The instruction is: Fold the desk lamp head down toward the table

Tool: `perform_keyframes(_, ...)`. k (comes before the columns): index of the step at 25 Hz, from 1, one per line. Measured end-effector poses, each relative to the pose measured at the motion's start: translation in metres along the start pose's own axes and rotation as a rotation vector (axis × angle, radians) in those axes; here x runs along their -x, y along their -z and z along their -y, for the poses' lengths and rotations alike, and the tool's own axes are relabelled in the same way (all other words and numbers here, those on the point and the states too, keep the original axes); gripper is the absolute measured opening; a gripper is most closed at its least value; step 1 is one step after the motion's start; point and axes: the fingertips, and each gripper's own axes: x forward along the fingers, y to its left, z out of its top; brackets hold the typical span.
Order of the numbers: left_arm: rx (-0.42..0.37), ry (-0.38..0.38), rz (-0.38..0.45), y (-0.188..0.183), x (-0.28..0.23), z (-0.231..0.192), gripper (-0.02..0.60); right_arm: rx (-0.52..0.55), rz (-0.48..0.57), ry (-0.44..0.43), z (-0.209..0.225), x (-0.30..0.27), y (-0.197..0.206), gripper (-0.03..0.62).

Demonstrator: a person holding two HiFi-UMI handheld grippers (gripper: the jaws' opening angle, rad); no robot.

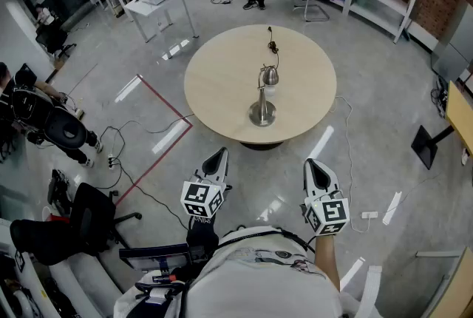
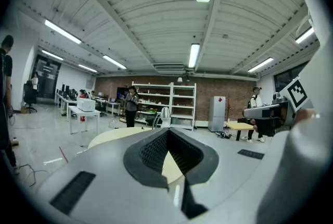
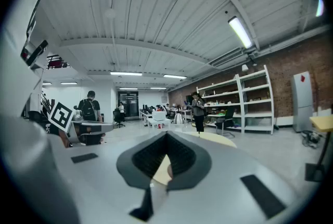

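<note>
Left gripper (image 1: 219, 156), right gripper (image 1: 313, 166) close to person's chest. Both have jaws pressed together, nothing between. Desk lamp (image 1: 264, 95) upright at middle of round table (image 1: 214, 80), well apart from both grippers, head (image 1: 270, 75) not yet folded. Risk: pushing head with one closed gripper, base (image 1: 262, 114) unbraced — lamp likely tips or skids; cable (image 1: 274, 46) may snag.
</note>
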Motion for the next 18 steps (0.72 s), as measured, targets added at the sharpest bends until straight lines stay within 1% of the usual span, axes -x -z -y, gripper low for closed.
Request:
perform_keyframes(8,0.001,0.003,-0.011,0.008,0.000,0.007,0.003,-0.007,-0.012,-0.001,0.004,0.005,0.009,0.003)
perform_keyframes(18,0.014,-0.010,-0.012,0.009,0.002,0.012,0.003,-0.009,-0.016,-0.015,0.005,0.010,0.011,0.004)
